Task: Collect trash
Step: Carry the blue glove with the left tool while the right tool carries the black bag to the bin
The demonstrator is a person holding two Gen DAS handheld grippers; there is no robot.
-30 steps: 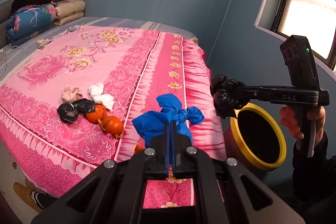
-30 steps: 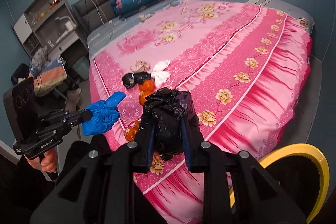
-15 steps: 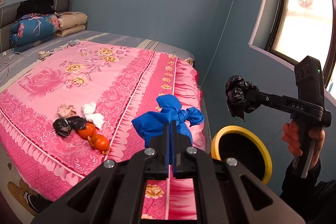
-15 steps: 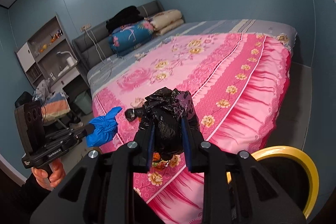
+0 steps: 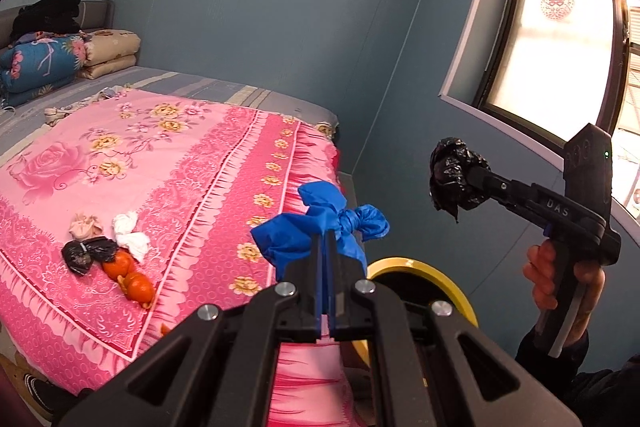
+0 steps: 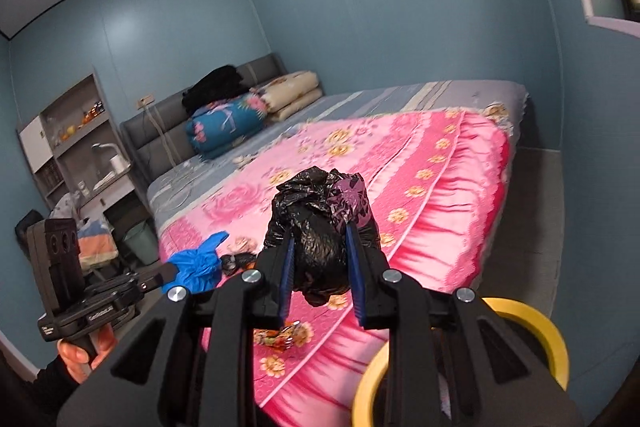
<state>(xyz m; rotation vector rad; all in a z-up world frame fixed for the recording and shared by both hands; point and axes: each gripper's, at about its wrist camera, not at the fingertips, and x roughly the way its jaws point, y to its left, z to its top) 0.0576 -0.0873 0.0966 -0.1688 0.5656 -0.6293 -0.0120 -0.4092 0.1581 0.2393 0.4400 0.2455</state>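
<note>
The left gripper (image 5: 326,247) is held level in front of the person, over the foot edge of the bed (image 5: 168,163), its jaws clenched almost together on a knotted blue plastic bag (image 5: 320,223) that sticks out past the tips. The right gripper (image 6: 320,251) is raised to the right of the bed, angled slightly upward, the person's right hand (image 5: 560,279) wrapped round its grip. Its jaws stand partly apart and grasp a crumpled black plastic bag (image 6: 316,235), which bulges between and above the fingers.

Below both grippers, on the floor by the bed's foot corner, stands a bin with a yellow rim (image 5: 432,275); neither bag is in it, both hang in the air above or beside it.

Compared with a second ago, both grippers have lifted: the bed has dropped lower in each view and more wall shows. The black bag, which then sat just over the bin's rim, is now well above it, and the bin has slid partly behind the left gripper's body.

On the pink sheet near the left edge of the bed lie a small black bag (image 5: 86,255), a white wad (image 5: 130,237), a pinkish wad (image 5: 84,226) and two orange pieces, probably tangerine peel (image 5: 130,273), all touching or just beside one another. Folded quilts (image 5: 44,63) are stacked at the head of the bed.
</note>
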